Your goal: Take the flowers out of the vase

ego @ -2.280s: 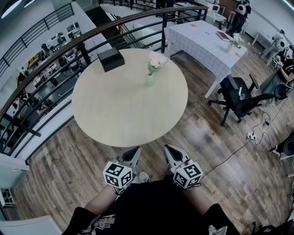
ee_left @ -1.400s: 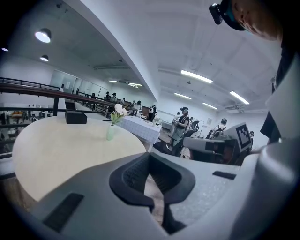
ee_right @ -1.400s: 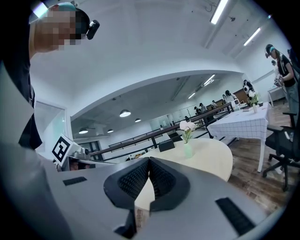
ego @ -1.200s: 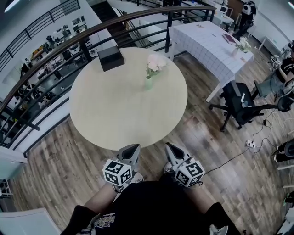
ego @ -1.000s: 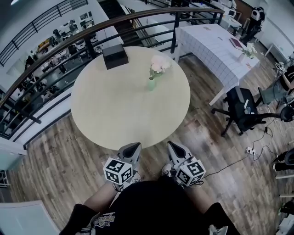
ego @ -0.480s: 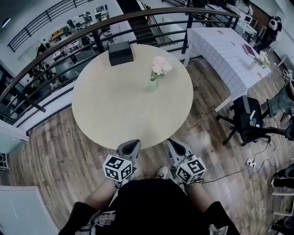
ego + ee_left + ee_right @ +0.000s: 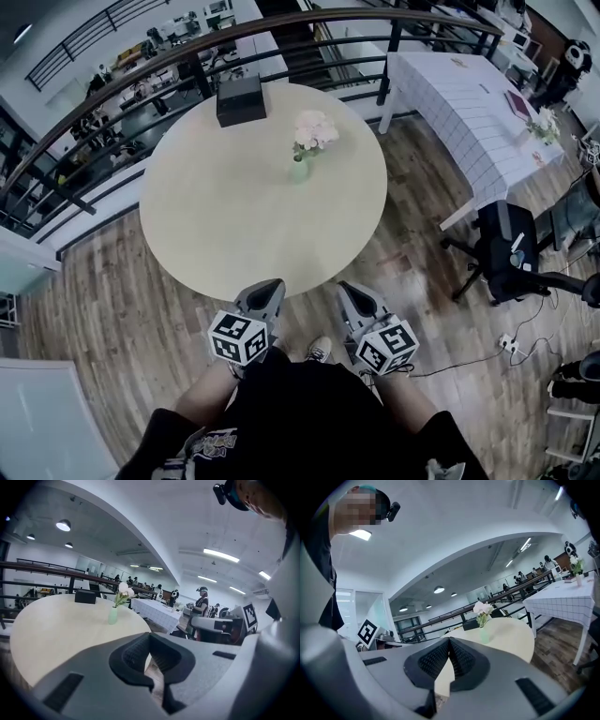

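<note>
Close to my body: I hold the left tool (image 7: 266,291) and the right tool (image 7: 348,292) side by side above the floor. Both point to the round surface (image 7: 225,225), I think to be ready for the approach.
Tool state: both pairs of jaws are pressed together with nothing between them; they must open before any grasp.
Near edge of surface: bare, just ahead of the tips.
Far half of surface: the green vase (image 7: 299,170) stands upright with the pink flowers (image 7: 314,131) inside, well apart from both tools, so out of reach, I judge.
Behind the vase: a black box (image 7: 241,98) sits near the railing (image 7: 347,12), not in the way, I judge.
</note>
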The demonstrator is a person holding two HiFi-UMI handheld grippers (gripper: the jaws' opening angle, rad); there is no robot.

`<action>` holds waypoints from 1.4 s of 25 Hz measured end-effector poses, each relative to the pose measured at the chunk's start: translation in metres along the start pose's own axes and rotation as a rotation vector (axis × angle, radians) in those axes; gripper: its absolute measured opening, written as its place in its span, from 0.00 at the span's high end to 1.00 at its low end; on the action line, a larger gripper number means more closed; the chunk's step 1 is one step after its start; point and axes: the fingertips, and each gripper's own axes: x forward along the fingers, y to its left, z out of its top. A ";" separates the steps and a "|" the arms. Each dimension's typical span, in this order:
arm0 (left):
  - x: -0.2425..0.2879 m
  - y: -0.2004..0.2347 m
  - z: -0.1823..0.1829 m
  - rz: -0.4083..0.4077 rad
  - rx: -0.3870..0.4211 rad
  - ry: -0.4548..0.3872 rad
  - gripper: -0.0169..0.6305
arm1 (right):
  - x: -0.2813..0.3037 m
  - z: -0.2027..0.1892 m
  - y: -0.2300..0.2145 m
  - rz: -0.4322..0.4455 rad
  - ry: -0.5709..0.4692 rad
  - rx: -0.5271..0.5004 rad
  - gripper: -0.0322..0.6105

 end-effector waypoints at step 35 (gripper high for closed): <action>0.101 0.119 0.060 -0.049 0.014 0.011 0.96 | 0.143 0.038 -0.078 -0.116 0.008 -0.005 0.92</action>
